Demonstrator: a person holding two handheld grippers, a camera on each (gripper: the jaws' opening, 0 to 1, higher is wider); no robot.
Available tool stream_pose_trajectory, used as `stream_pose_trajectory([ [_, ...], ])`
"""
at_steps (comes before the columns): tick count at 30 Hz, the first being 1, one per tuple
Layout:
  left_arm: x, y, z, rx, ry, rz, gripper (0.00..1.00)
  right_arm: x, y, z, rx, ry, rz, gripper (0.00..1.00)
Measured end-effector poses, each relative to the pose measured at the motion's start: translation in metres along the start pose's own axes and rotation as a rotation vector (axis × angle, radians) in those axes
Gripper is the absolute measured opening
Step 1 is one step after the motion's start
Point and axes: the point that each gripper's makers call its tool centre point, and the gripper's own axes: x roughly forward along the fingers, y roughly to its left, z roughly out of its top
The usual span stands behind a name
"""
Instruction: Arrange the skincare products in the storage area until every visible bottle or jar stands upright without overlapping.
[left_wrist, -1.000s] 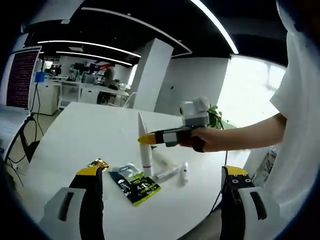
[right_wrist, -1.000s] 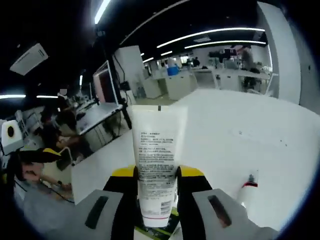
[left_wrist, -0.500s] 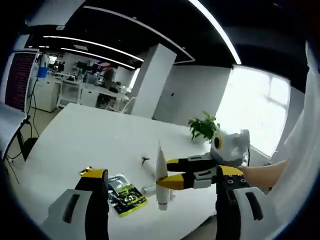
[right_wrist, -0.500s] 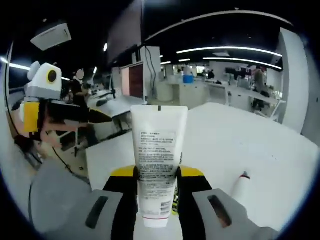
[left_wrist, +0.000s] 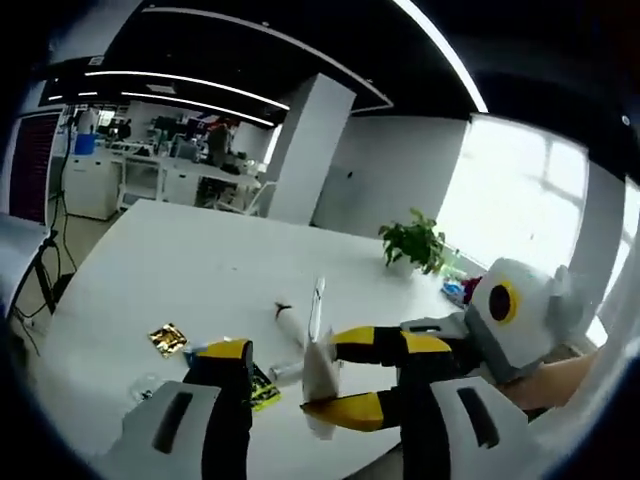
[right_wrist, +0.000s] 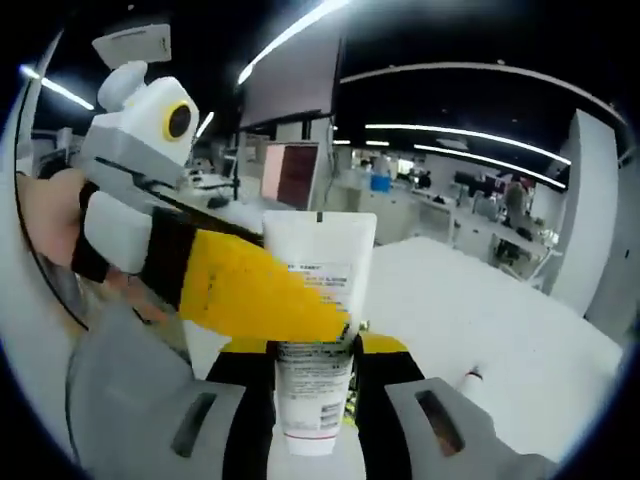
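two grippers meet over the white table (left_wrist: 150, 270), and the white tube (right_wrist: 316, 335) sits between them. the right gripper (right_wrist: 313, 352) is clamped on the tube's lower body, crimped end up in the right gripper view. the left gripper (right_wrist: 262, 290) comes in from the left of that view, its yellow jaw lying across the front of the tube; in the left gripper view the left gripper's own jaws stand apart with the tube (left_wrist: 317, 375) between them, not yet pinched, as far as i can tell. this looks like a handover or a regrip.

to do it well, i would close the left jaws on a firm part of the tube, clear of the right gripper's hold, and let the right one release only once the new grip is sure. then the tube should go down on its cap end, on bare table.

several other things lie on the table: a green sachet (left_wrist: 262, 386), a gold sachet (left_wrist: 167, 339), and a small white tube (left_wrist: 291, 327) lying flat, all needing room kept clear around them.
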Motion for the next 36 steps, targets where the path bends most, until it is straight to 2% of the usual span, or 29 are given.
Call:
stream_pose_trajectory([
  [5, -0.005, -0.005, -0.001, 0.018, -0.012, 0.012, 0.28, -0.006, 0.008, 0.005, -0.010, -0.013, 0.001, 0.29],
  [8, -0.008, -0.007, 0.002, 0.038, -0.028, 0.028, 0.10, -0.007, 0.011, 0.007, -0.020, -0.015, 0.009, 0.29],
  [12, -0.008, -0.014, 0.005, 0.056, -0.026, 0.025, 0.08, -0.010, 0.012, 0.010, -0.016, -0.020, 0.002, 0.29],
  [15, -0.009, -0.016, 0.009, 0.033, -0.029, 0.059, 0.07, -0.013, 0.010, 0.013, -0.001, -0.028, -0.029, 0.30],
  [17, -0.009, -0.007, 0.012, -0.006, -0.042, 0.134, 0.07, -0.013, 0.008, 0.013, 0.008, -0.024, -0.063, 0.31],
  [19, -0.006, 0.000, 0.014, -0.122, -0.061, 0.156, 0.06, -0.014, 0.003, 0.015, -0.029, -0.020, -0.132, 0.30],
  [21, -0.004, 0.003, 0.016, -0.172, -0.081, 0.178, 0.06, -0.016, 0.002, 0.013, -0.019, 0.005, -0.195, 0.30],
  [24, -0.005, -0.001, 0.018, -0.249, -0.102, 0.179, 0.07, -0.022, 0.002, 0.009, -0.086, 0.035, -0.263, 0.31],
  [25, -0.006, -0.001, 0.020, -0.267, -0.108, 0.177, 0.07, -0.023, 0.001, 0.004, -0.165, 0.076, -0.298, 0.31],
  [27, -0.009, -0.006, 0.024, -0.329, -0.127, 0.159, 0.07, -0.023, 0.002, 0.003, -0.200, 0.082, -0.313, 0.34],
  [29, -0.012, -0.012, 0.023, -0.351, -0.124, 0.147, 0.07, -0.027, -0.007, 0.001, -0.249, 0.117, -0.352, 0.29],
  [30, -0.013, -0.016, 0.022, -0.358, -0.125, 0.141, 0.07, -0.024, -0.001, 0.002, -0.234, 0.102, -0.310, 0.29],
  [33, -0.017, -0.018, 0.029, -0.334, -0.151, 0.151, 0.07, -0.030, -0.004, 0.008, -0.238, 0.076, -0.323, 0.29],
  [36, -0.017, -0.021, 0.032, -0.350, -0.172, 0.149, 0.07, -0.035, -0.008, 0.013, -0.239, 0.063, -0.320, 0.28],
])
